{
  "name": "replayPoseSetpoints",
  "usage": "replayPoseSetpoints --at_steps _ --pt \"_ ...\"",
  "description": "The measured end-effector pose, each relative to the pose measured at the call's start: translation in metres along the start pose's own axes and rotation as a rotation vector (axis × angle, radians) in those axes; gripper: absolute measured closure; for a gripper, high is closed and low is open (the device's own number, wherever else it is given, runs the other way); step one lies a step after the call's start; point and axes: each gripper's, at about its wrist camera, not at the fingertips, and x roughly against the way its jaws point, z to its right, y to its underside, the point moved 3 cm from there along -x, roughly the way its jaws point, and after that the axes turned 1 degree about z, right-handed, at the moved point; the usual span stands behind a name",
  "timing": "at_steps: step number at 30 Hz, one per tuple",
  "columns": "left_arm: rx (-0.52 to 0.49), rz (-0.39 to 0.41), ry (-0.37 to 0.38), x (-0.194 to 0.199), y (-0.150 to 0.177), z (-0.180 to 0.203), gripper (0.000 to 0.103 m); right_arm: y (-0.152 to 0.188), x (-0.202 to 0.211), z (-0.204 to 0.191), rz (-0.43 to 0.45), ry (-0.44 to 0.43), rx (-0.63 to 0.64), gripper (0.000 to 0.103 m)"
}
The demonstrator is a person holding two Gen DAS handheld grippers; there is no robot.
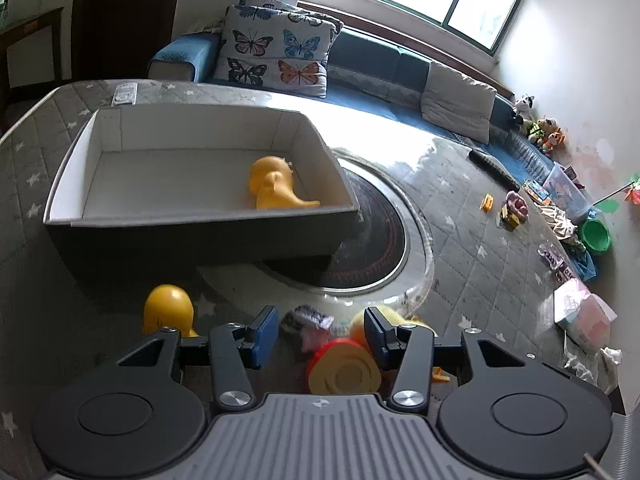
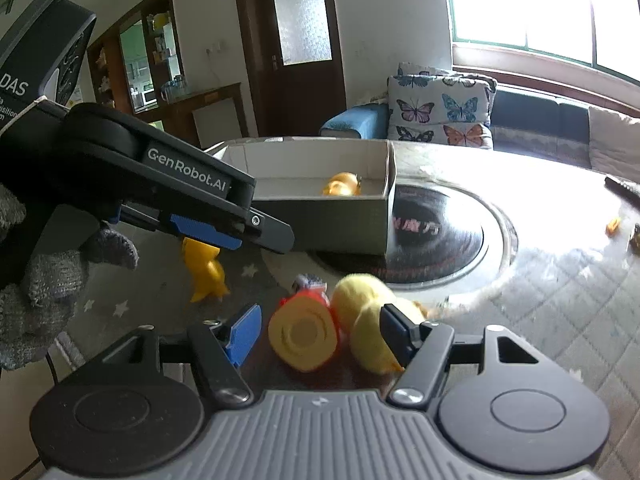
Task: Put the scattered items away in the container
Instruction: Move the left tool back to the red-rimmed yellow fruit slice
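Yellow-and-red toy (image 2: 306,338) lay on the tabletop (image 2: 560,280) between the right tool's (image 2: 320,330) wide fingers; pickup stage, closing next. Left tool (image 1: 320,334) hovered wide; container (image 1: 192,184) held one duck (image 1: 276,182).

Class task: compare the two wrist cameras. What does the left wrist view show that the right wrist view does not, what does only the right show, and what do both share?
Only the left wrist view shows the green bowl and the plush toys at the table's far edge.

Only the right wrist view shows the left gripper from outside, over the yellow toy, plus a gloved hand and a wooden door.

Both share the box holding one yellow duck, the red-and-yellow toy and the butterfly cushion.
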Motion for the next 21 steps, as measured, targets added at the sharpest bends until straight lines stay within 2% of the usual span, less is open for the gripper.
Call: replayPoseSetpoints --at_steps 21 --pt "0.057 -0.04 -0.045 -0.006 0.028 -0.006 0.055 0.033 -0.019 -0.007 -0.081 -0.026 0.004 0.036"
